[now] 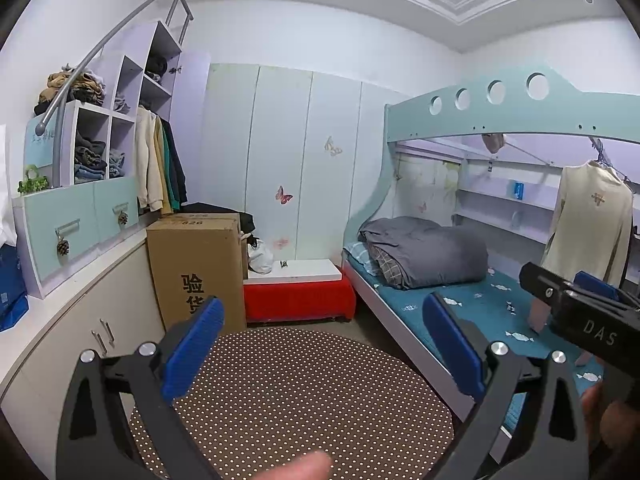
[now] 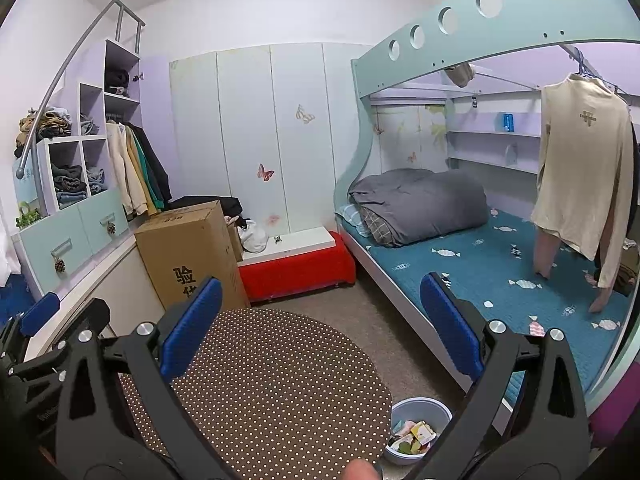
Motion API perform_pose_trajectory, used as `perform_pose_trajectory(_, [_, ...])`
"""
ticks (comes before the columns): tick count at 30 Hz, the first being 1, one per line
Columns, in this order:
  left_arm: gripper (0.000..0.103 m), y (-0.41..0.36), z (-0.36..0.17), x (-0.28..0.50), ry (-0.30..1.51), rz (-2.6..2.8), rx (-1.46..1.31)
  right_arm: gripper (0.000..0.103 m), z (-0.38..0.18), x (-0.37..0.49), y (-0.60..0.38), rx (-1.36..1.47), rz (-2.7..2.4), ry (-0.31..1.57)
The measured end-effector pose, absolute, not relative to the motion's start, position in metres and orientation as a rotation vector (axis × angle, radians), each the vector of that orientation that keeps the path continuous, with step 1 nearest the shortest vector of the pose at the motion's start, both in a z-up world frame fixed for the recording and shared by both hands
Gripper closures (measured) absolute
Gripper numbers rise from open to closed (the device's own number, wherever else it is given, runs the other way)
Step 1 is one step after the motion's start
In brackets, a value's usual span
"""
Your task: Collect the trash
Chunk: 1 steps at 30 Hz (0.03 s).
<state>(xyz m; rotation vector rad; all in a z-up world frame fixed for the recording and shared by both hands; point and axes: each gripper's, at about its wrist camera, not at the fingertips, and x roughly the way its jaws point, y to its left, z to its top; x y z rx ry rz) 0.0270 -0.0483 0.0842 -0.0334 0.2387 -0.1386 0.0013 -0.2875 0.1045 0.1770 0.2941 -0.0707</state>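
Observation:
A round table (image 1: 292,392) under a brown dotted cloth lies bare below both grippers. My left gripper (image 1: 324,348) hovers over it, open, with nothing between its blue pads (image 1: 192,344). My right gripper (image 2: 320,324) is likewise open and holds nothing above the same table (image 2: 272,384). On the floor between table and bed stands a small blue-grey trash bin (image 2: 420,402), with wrappers and scraps (image 2: 416,436) inside it. The right gripper's black body (image 1: 580,312) shows at the right edge of the left wrist view. The left gripper (image 2: 36,320) shows at the left edge of the right wrist view.
A tall cardboard box (image 2: 192,256) stands beyond the table, beside a red bench with a white top (image 2: 296,264). A bunk bed (image 2: 480,264) with a grey duvet runs along the right. A cream shirt (image 2: 580,176) hangs over it. Cabinets and shelves (image 1: 80,220) line the left wall.

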Motion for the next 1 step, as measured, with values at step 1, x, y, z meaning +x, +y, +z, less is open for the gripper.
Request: perform_pose_trajectory(1, [0.006,-0.048,0.0841,0.0277,0.24,-0.139,-0.035,0.006,0.1052,0.0014,-0.2873,0.178,-0.07,0.296])
